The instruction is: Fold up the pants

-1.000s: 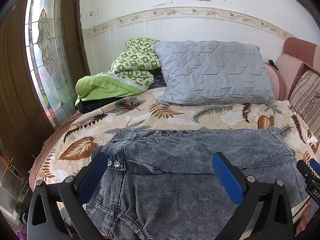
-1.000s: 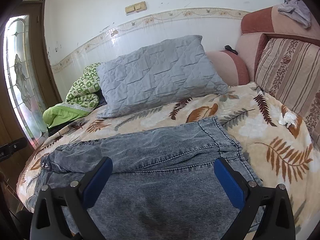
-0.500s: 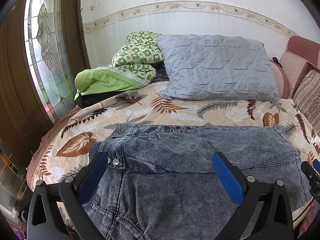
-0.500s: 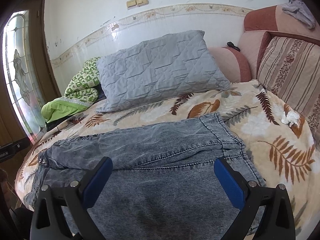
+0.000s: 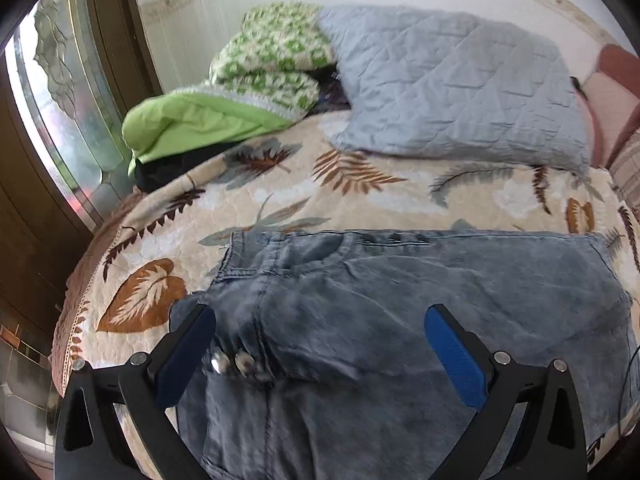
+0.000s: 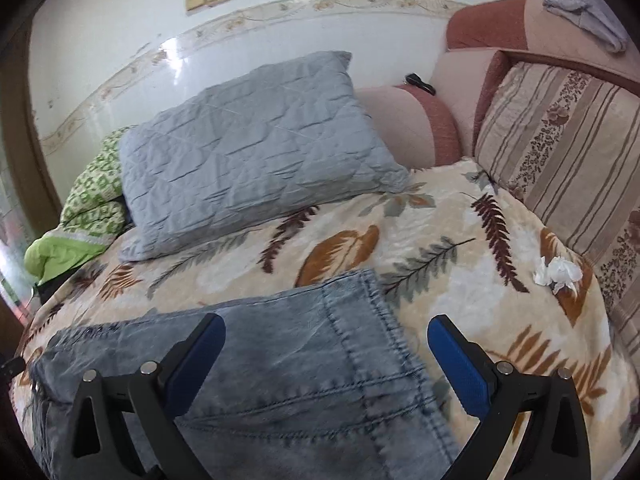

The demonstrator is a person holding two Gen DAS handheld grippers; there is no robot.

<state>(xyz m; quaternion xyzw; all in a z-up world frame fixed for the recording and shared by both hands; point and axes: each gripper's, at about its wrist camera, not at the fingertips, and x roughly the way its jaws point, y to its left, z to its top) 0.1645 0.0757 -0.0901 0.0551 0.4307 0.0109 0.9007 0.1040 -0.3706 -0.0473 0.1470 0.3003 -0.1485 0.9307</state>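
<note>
Both the left hand-held gripper (image 5: 320, 344) and right hand-held gripper (image 6: 326, 354) gape wide, holding nothing, over the pants (image 5: 420, 312) at lower frame on the bed (image 5: 360, 200).

Grey-blue denim pants (image 5: 400, 320) lie folded lengthwise across the bedspread (image 5: 360, 200).

Streaming in bright as daylight from the glass door (image 5: 68, 120) at left; glaring on the wall (image 6: 176, 52); blurring with motion throughout; bending and darkening toward fisheye edges.

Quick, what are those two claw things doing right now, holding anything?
Left gripper: jaws open, holding nothing, over the jeans.
Right gripper: jaws open, holding nothing, over the jeans' hem end.
</note>
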